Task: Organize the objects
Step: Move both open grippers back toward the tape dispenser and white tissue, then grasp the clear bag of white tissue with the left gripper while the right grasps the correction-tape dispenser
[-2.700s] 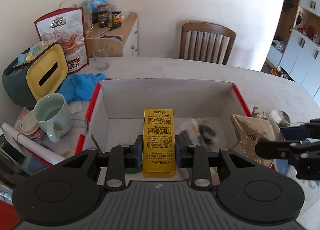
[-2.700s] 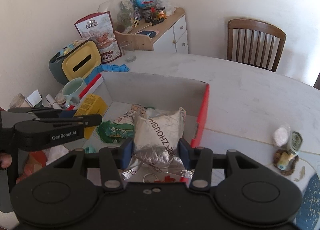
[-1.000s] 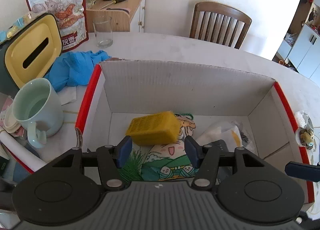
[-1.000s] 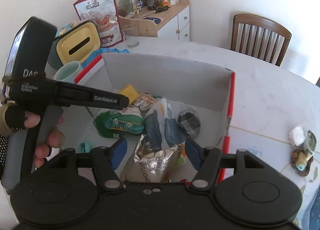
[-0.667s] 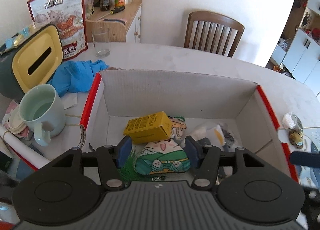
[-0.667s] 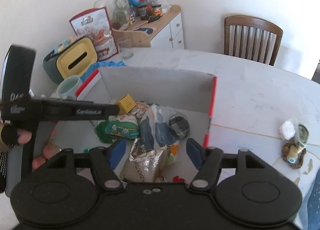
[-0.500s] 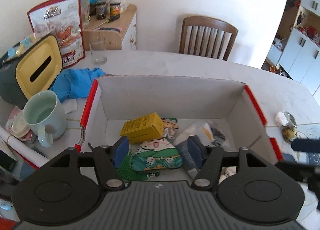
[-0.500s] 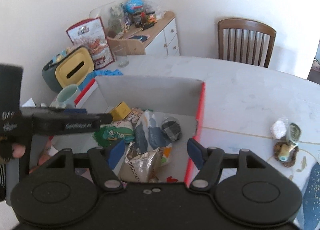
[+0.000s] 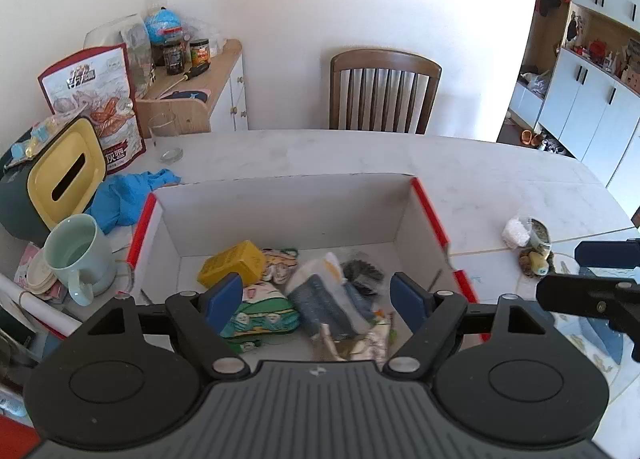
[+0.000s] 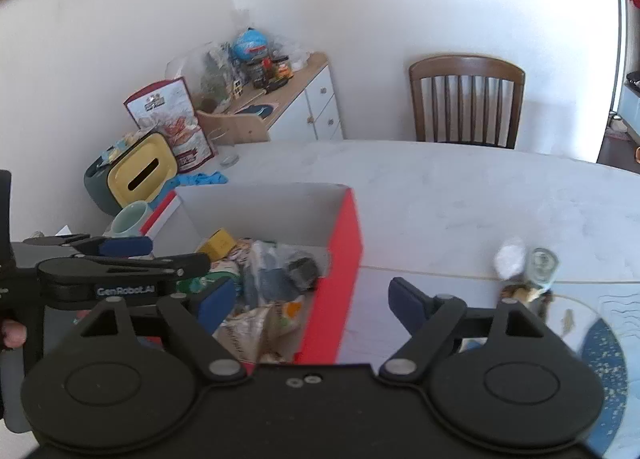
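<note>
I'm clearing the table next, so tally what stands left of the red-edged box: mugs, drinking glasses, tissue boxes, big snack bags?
Green mug: 1
Clear drinking glass: 1
Yellow-topped tissue box: 1
Red-and-white snack bag: 1
Total: 4
</note>
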Available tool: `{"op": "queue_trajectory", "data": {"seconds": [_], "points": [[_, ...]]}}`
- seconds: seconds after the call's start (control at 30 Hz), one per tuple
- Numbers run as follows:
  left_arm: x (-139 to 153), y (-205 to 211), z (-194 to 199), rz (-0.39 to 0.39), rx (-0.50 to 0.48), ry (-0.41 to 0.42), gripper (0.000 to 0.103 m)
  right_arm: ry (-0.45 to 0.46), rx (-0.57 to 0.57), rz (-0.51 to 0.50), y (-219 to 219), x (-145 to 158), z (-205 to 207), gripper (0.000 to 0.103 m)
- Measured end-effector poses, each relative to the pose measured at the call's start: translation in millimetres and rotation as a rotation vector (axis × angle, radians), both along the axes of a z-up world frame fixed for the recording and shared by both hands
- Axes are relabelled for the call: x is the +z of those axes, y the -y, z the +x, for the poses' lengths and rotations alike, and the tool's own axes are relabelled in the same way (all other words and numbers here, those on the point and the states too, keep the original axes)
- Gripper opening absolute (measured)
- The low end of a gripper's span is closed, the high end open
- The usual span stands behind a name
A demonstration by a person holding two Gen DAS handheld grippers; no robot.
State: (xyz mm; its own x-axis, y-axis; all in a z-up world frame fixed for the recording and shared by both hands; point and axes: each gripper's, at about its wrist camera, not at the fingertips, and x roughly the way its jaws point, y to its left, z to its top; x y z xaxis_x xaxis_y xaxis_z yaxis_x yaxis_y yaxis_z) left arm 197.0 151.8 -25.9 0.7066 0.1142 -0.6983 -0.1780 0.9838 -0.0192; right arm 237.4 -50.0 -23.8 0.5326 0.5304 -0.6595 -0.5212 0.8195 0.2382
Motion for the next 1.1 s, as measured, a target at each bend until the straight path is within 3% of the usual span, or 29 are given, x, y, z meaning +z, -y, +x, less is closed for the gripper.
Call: {"op": "queue_trajectory", "data": {"seconds": [0.43, 0.83, 1.1], "points": [[18.0, 84.1, 9.3, 0.026, -0.015, 0.063, 0.091, 0.038, -0.046, 0.031, 96.6, 3.5, 13.9, 0.102], [12.2, 141.0, 23.4, -0.048, -0.062, 0.12, 0.103, 0.08, -0.078, -0.011, 161.8, -5.5, 33.9, 0.102], [-7.3, 176.3, 40.1, -0.017, -0.085, 0.141, 0.103, 0.064, -0.073, -0.069, 191.6, -28.0, 52.9, 0.102]]}}
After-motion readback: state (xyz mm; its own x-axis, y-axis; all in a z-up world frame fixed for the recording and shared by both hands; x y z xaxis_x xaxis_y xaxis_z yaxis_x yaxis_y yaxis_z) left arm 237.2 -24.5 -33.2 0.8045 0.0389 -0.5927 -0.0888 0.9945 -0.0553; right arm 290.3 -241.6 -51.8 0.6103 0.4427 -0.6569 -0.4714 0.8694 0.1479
